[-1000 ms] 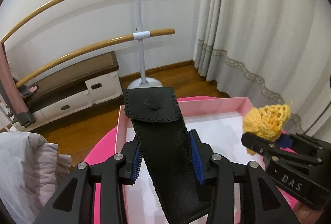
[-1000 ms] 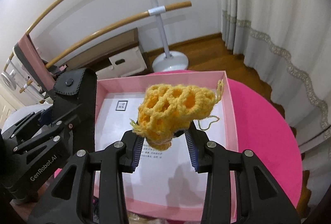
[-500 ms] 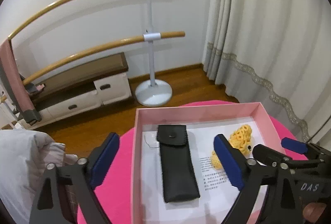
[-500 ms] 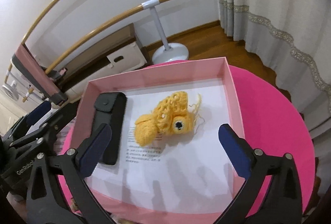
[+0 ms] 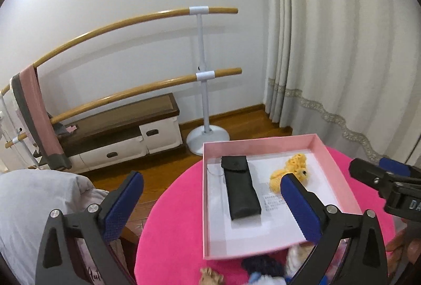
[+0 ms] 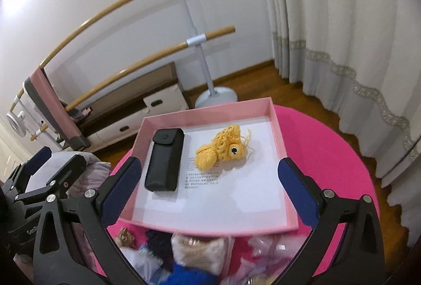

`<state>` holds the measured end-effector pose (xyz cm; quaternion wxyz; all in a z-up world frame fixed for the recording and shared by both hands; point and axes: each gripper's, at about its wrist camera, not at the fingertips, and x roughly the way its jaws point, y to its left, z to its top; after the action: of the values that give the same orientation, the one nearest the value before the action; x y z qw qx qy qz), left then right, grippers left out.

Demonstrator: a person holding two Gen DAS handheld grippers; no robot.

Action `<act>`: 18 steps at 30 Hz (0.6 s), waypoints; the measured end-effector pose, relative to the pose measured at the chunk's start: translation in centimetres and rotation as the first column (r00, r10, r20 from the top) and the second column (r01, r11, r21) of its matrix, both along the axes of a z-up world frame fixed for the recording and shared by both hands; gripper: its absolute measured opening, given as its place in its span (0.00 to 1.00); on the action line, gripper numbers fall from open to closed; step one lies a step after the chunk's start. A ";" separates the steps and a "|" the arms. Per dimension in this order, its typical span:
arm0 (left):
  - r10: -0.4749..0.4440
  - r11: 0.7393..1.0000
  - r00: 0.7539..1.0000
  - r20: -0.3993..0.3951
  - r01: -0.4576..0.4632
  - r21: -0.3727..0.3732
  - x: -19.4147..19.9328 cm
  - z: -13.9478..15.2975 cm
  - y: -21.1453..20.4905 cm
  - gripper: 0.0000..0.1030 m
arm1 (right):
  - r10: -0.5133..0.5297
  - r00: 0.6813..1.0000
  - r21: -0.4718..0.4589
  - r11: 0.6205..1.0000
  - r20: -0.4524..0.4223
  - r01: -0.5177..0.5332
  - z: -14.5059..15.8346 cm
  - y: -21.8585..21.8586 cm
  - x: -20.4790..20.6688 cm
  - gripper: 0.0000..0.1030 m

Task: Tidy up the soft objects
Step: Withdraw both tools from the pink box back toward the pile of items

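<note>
A pink box (image 5: 334, 161) (image 6: 208, 225) stands on a round pink table (image 5: 173, 208) (image 6: 323, 153). In it lie a black leather pouch (image 5: 240, 191) (image 6: 165, 160) on the left and a yellow crochet toy (image 5: 289, 170) (image 6: 223, 149) to its right. My left gripper (image 5: 210, 206) is open and empty, raised over the box's near left corner. My right gripper (image 6: 209, 194) is open and empty, raised over the box's near edge. The right gripper also shows at the right of the left wrist view (image 5: 381, 177).
A pile of soft items (image 6: 189, 256) (image 5: 263, 269) lies on the table in front of the box. A grey cushion (image 5: 34, 206) sits at the left. Behind are a wooden ballet barre (image 5: 202, 74), a low bench (image 5: 118, 132) and curtains (image 5: 342, 48).
Both grippers opened and let go: the pouch and the crochet toy now lie in the box. Both grippers then drew back and up from the box.
</note>
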<state>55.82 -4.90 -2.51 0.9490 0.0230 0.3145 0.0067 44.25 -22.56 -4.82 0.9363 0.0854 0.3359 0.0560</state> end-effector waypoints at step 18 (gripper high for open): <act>-0.010 0.999 0.990 0.140 0.017 -0.052 -16.5 -1.8 4.5 1.00 | -0.071 0.979 -0.051 0.995 0.192 0.082 2.5 0.5 -15.1 1.00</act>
<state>39.34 -0.39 -4.33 0.9690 -0.0004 0.2469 -0.0065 29.13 -22.10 -2.31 0.9676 0.0652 0.2432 0.0178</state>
